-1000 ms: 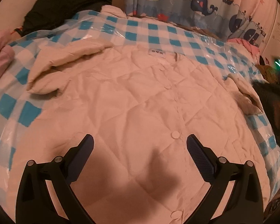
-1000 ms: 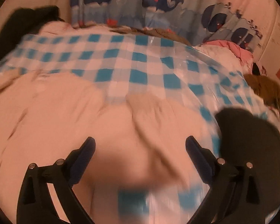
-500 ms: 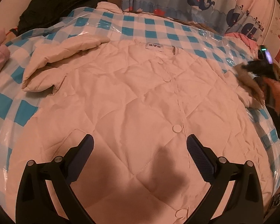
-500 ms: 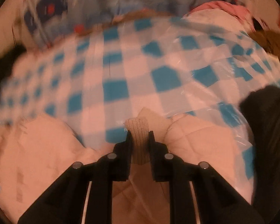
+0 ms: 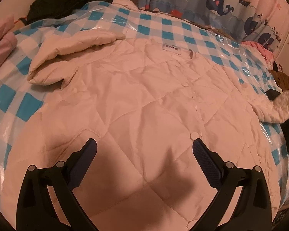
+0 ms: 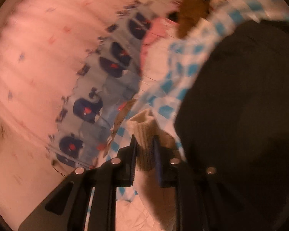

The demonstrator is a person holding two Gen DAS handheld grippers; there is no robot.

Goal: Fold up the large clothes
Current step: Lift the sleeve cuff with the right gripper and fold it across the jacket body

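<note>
since half a second ago, my right gripper has lifted the knit cuff, clamped on it. left gripper: apart, above cream jacket lying flat on checkered cover.

The left wrist view looks down and forward, close over the jacket. The right wrist view is rolled sideways beside the jacket, blurred. Both share the curtain and checked cover.
</note>
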